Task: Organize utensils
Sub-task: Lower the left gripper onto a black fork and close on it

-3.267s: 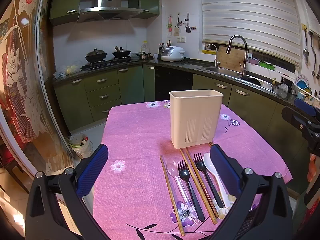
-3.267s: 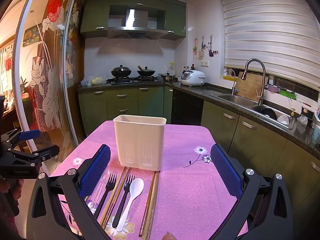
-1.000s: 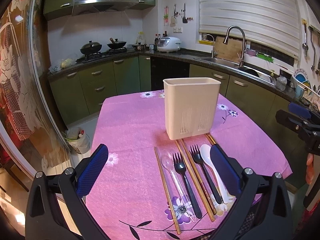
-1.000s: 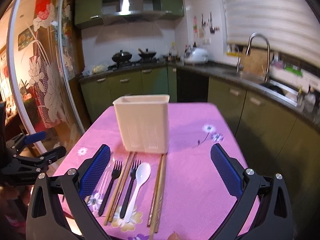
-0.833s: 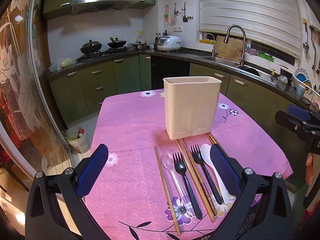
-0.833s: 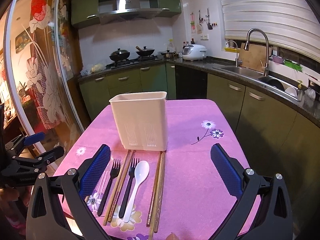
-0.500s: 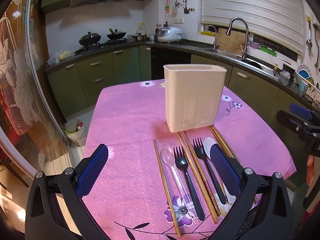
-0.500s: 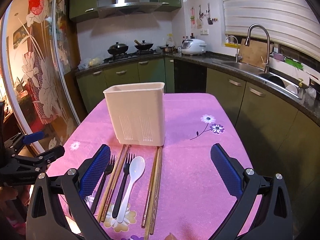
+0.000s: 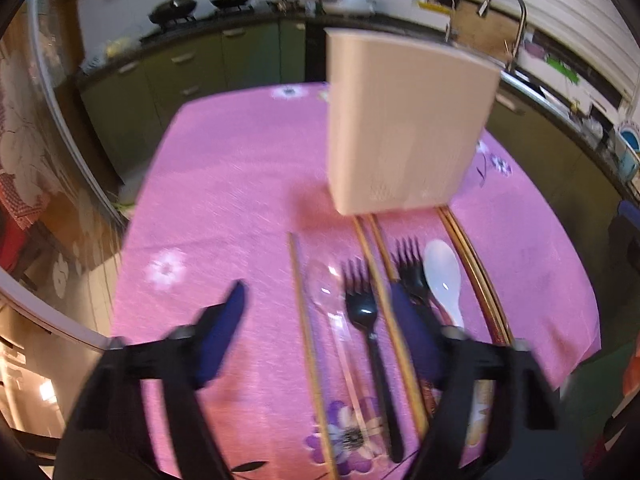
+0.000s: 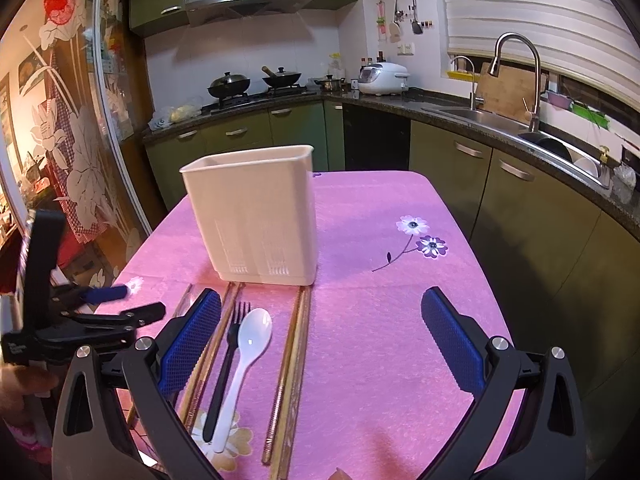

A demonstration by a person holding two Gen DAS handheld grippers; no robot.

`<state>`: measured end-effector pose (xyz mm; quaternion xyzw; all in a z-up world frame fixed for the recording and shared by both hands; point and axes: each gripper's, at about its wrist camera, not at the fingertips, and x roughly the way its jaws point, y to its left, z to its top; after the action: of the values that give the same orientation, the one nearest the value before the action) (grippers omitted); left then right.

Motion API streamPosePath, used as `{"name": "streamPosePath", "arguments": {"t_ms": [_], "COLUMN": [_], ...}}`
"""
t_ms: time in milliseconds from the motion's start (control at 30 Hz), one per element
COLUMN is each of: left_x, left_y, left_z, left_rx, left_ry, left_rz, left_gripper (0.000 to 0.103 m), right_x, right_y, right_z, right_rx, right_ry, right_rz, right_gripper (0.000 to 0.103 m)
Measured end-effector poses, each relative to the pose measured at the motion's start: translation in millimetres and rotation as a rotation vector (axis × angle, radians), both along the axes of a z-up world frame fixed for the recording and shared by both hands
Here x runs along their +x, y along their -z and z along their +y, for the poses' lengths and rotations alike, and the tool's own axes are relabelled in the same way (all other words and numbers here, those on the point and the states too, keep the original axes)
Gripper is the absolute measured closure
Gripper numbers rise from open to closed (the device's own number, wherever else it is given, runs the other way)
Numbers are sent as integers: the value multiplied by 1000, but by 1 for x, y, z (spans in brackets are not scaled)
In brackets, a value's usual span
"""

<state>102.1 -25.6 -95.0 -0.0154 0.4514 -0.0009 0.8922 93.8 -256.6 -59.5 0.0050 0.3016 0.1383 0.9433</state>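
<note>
Facing: a table under a pink flowered tablecloth (image 10: pixel 372 240), utensils laid in a row in front of a cream utensil holder (image 10: pixel 256 216); the left wrist view is blurred.
Left gripper (image 9: pixel 320 320): tilted down over the left end of the row, jaws closing and not yet pressing anything; between its blue pads (image 9: pixel 224 328) lie a single chopstick, a clear spoon and a black fork.
Single wooden chopstick (image 9: pixel 308 340): leftmost in the row, pointing toward the holder.
Clear plastic spoon (image 9: pixel 326 288): just right of that chopstick, bowl toward the holder.
First black fork (image 9: pixel 362 308): beside the clear spoon, tines toward the holder.
Chopstick pair (image 9: pixel 384 280): between the two forks, tips near the holder's base.
Second black fork (image 10: pixel 228 344): beside the white spoon, partly behind the left gripper's right pad in the left wrist view.
White spoon (image 10: pixel 250 344): touching or just beside that fork.
Dark chopstick pair (image 10: pixel 292 360): rightmost, running from the holder's right corner toward the table's near edge.
Right gripper (image 10: pixel 320 340): jaws wide, nothing between the pads; held above the right part of the row.
</note>
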Motion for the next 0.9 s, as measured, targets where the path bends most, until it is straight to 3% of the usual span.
{"name": "streamPosePath", "arguments": {"t_ms": [400, 533, 900], "left_x": [23, 32, 30], "left_y": [36, 43, 48], "left_z": [-40, -37, -33], "left_rx": [-18, -33, -55], "left_ry": [62, 42, 44], "left_rz": [93, 122, 144], "left_gripper": [51, 70, 70], "right_x": [22, 27, 31], "right_y": [21, 25, 32], "right_z": [-27, -29, -20], "right_rx": [41, 47, 38], "right_ry": [23, 23, 8], "right_rz": [52, 61, 77], "right_gripper": [4, 4, 4]}}
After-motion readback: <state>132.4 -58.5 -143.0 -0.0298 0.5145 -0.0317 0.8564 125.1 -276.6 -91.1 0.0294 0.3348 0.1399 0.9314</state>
